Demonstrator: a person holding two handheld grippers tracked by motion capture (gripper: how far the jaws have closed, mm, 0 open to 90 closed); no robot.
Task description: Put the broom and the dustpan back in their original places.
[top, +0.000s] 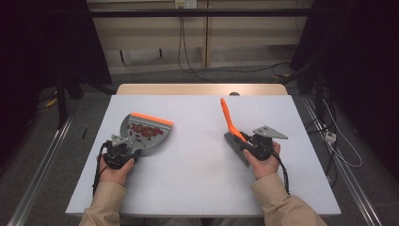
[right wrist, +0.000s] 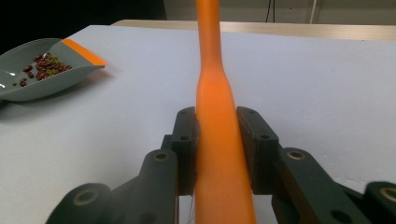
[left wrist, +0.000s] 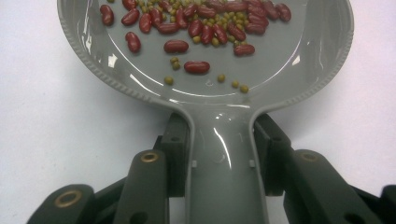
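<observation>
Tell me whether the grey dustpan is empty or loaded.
Loaded: red beans and small green ones lie scattered inside the dustpan.

Grey dustpan [top: 147,131] holding beans [top: 143,131]; orange-handled brush [top: 230,123].

Recording booth or lab test station, not a home. White table [top: 197,188] set on a wooden bench top [top: 202,89], alone on grey carpet floor [top: 89,122]. Black curtains [top: 42,42] to left and right. Metal rails [top: 37,169] along the floor on both sides. Far wall of plain beige panels [top: 244,33] with a socket [top: 185,4]; loose black cables [top: 188,61] hang from it and trail over the floor. White plug strip [top: 331,137] lies at right.
</observation>
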